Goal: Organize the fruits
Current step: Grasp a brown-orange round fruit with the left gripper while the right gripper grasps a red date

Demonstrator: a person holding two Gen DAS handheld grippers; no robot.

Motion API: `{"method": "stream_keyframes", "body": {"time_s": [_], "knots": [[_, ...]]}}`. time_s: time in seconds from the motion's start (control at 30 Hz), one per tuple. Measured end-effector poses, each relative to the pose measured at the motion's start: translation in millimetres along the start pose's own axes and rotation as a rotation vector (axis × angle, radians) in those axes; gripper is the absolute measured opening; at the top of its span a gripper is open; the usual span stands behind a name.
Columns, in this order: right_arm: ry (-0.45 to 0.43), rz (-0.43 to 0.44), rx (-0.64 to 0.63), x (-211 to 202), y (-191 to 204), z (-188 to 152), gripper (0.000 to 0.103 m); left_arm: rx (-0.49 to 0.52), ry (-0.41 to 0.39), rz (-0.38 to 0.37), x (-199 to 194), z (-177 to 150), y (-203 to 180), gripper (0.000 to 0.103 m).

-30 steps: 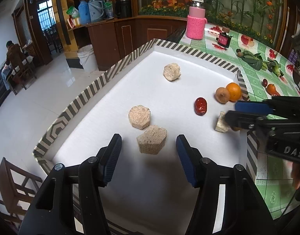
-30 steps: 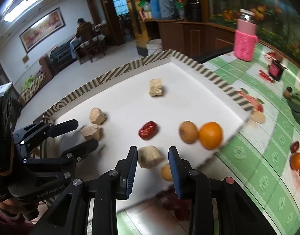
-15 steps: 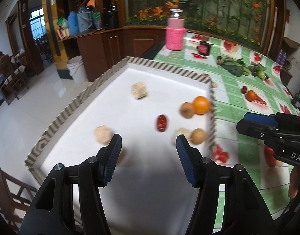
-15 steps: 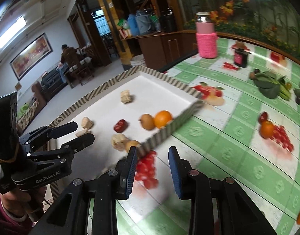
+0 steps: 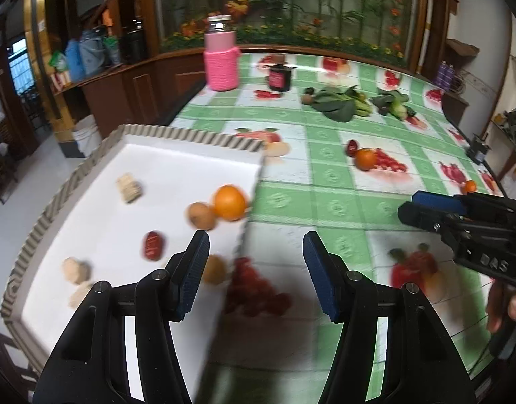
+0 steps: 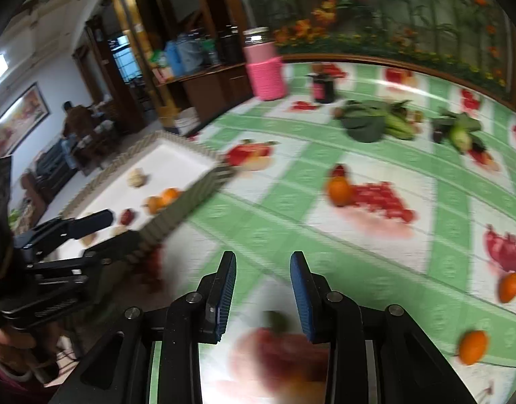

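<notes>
A white tray with a striped rim (image 5: 204,136) holds an orange (image 5: 229,202), a brown round fruit (image 5: 200,215), a red date (image 5: 153,245) and several tan biscuit blocks (image 5: 129,187). Another brown fruit (image 5: 215,269) lies by the tray's near right rim. On the green checked cloth lie an orange (image 6: 339,191) with a red date (image 6: 339,170) behind it, and two small oranges (image 6: 509,287) at the right. My left gripper (image 5: 254,252) is open and empty over the tray's right edge. My right gripper (image 6: 263,269) is open and empty above the cloth.
A pink-sleeved jar (image 5: 221,57) and a dark jar (image 5: 280,77) stand at the back. Green vegetables (image 6: 376,123) lie beyond the loose fruit. The table's left edge drops to the floor beside the tray. Printed fruit pictures cover the cloth.
Both grippers have swung right, away from the tray and out over the green cloth. The right gripper has let go of a biscuit block, which stays in the tray.
</notes>
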State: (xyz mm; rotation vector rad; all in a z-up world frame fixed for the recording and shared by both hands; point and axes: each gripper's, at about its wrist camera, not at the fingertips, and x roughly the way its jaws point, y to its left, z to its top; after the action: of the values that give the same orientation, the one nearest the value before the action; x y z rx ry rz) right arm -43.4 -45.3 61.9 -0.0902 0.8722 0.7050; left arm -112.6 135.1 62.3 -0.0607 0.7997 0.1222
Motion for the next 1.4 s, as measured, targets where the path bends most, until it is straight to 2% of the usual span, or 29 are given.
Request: {"method": "stream_keyframes", "body": {"time_s": [0.23, 0.33, 0.43, 0.67, 0.83, 1.07, 1.17, 1.3, 1.4], "knots": [[0.011, -0.107, 0.069, 15, -62, 14, 0.035, 0.007, 0.048, -0.072, 27, 22, -27, 0.058], [0.037, -0.146, 0.063, 26, -74, 22, 0.035, -0.005, 0.068, -0.111, 38, 29, -36, 0.058], [0.039, -0.127, 0.045, 31, -74, 28, 0.035, -0.018, 0.086, -0.142, 51, 38, -45, 0.058], [-0.019, -0.25, 0.131, 2, -103, 26, 0.036, -0.042, 0.125, -0.201, 88, 60, -74, 0.058], [-0.046, -0.212, 0.204, -9, -127, 22, 0.036, -0.028, 0.139, -0.207, 115, 78, -101, 0.058], [-0.056, -0.157, 0.205, -2, -128, 21, 0.036, -0.005, 0.154, -0.207, 149, 89, -115, 0.057], [-0.045, -0.134, 0.195, 1, -123, 23, 0.036, -0.024, 0.147, -0.223, 154, 89, -107, 0.03], [-0.028, -0.078, 0.157, 8, -106, 37, 0.036, -0.042, 0.153, -0.204, 142, 80, -91, 0.03], [-0.008, -0.047, 0.081, 29, -86, 55, 0.036, -0.072, 0.134, -0.184, 118, 66, -71, 0.03]]}}
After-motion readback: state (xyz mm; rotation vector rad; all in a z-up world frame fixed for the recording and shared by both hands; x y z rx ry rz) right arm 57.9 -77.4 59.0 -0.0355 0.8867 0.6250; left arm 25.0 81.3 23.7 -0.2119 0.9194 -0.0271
